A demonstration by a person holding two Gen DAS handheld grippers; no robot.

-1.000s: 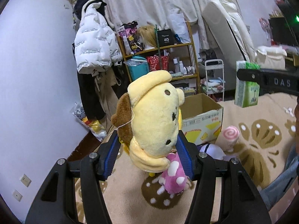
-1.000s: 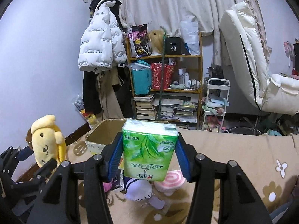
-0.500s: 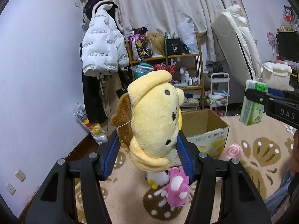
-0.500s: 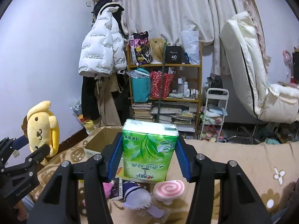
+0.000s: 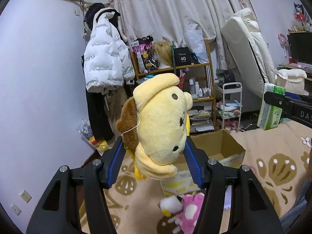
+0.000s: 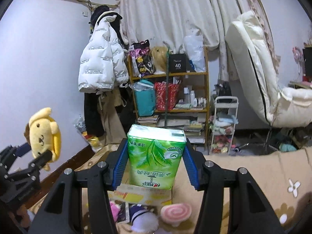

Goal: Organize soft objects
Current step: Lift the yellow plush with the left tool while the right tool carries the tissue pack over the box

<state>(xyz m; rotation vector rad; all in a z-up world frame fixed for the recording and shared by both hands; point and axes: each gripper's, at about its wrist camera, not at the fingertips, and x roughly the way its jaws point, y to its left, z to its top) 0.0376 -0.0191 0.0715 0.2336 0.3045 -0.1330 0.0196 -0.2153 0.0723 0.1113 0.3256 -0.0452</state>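
Observation:
My left gripper (image 5: 154,165) is shut on a yellow plush dog with brown ears (image 5: 158,124), held in the air above the bed. In the right wrist view the same plush dog (image 6: 43,132) shows at the far left in the left gripper (image 6: 39,158). My right gripper (image 6: 155,165) is shut on a green tissue pack (image 6: 155,156), also lifted. The tissue pack (image 5: 270,107) appears at the right edge of the left wrist view. An open cardboard box (image 5: 214,152) sits on the beige patterned blanket (image 5: 273,156) below both.
A pink spotted plush (image 5: 187,212) and a pink swirl plush (image 6: 175,213) lie on the blanket near the box, beside a purple-white plush (image 6: 142,217). A cluttered wooden shelf (image 6: 169,95), a hanging white puffer jacket (image 6: 101,60), a white cart (image 6: 224,124) and a leaning mattress (image 6: 253,64) stand behind.
Both grippers have risen with their loads. The box and the plush toys on the blanket have dropped lower in both views, and the tissue pack sits farther right in the left view.

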